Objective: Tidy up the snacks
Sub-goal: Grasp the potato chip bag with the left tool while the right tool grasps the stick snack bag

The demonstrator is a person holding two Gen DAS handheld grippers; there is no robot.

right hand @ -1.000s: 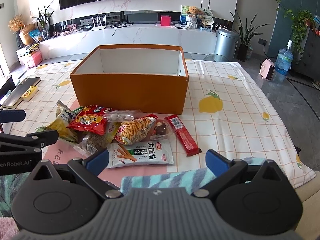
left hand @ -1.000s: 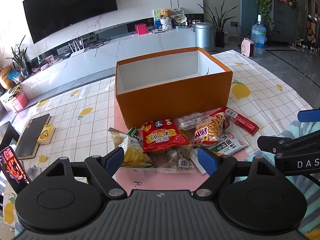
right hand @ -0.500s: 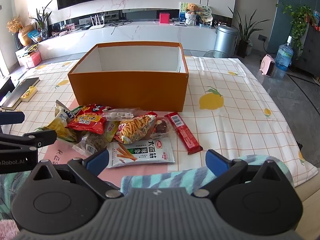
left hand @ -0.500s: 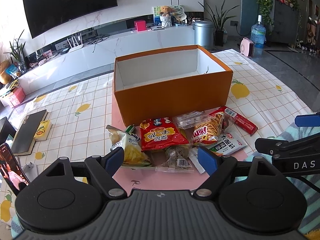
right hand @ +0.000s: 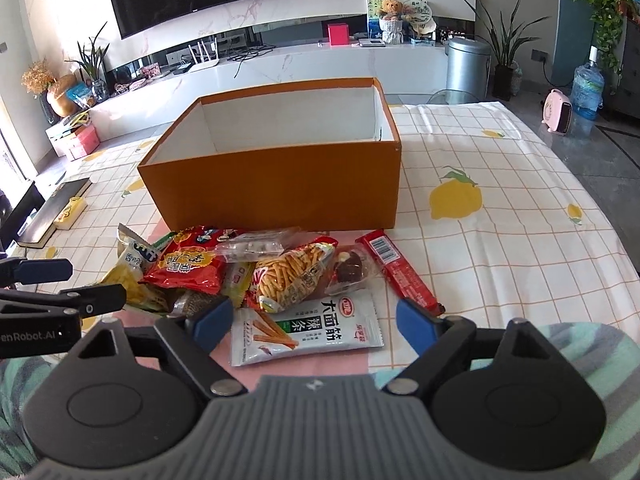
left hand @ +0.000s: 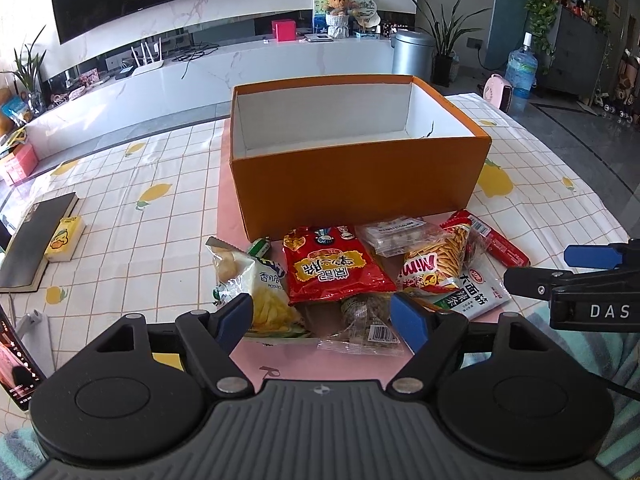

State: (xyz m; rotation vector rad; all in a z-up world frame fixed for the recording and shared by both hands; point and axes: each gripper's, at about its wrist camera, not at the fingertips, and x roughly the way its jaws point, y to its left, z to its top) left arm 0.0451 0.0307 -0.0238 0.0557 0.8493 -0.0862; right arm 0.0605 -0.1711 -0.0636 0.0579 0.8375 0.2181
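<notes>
An open orange box point(left hand: 360, 172) with a white, empty inside stands on the table; it also shows in the right wrist view point(right hand: 280, 184). A heap of snack packets lies in front of it: a red chip bag point(left hand: 336, 266), a yellow potato chip bag point(left hand: 256, 284), a Mimi stick bag point(left hand: 436, 260), a white-green packet point(right hand: 306, 330) and a long red bar point(right hand: 400, 270). My left gripper point(left hand: 325, 316) is open and empty just before the heap. My right gripper point(right hand: 314, 324) is open and empty over the white-green packet.
A dark book point(left hand: 34, 240) and a small yellow box point(left hand: 64, 238) lie at the left on the lemon-print tablecloth point(right hand: 500, 240). A phone point(left hand: 16, 364) lies at the near left. A striped towel point(right hand: 580, 344) covers the near edge.
Both grippers have moved a little forward toward the snack heap, and the left one has swung slightly left. Both stay open. The snacks and box have not moved.
</notes>
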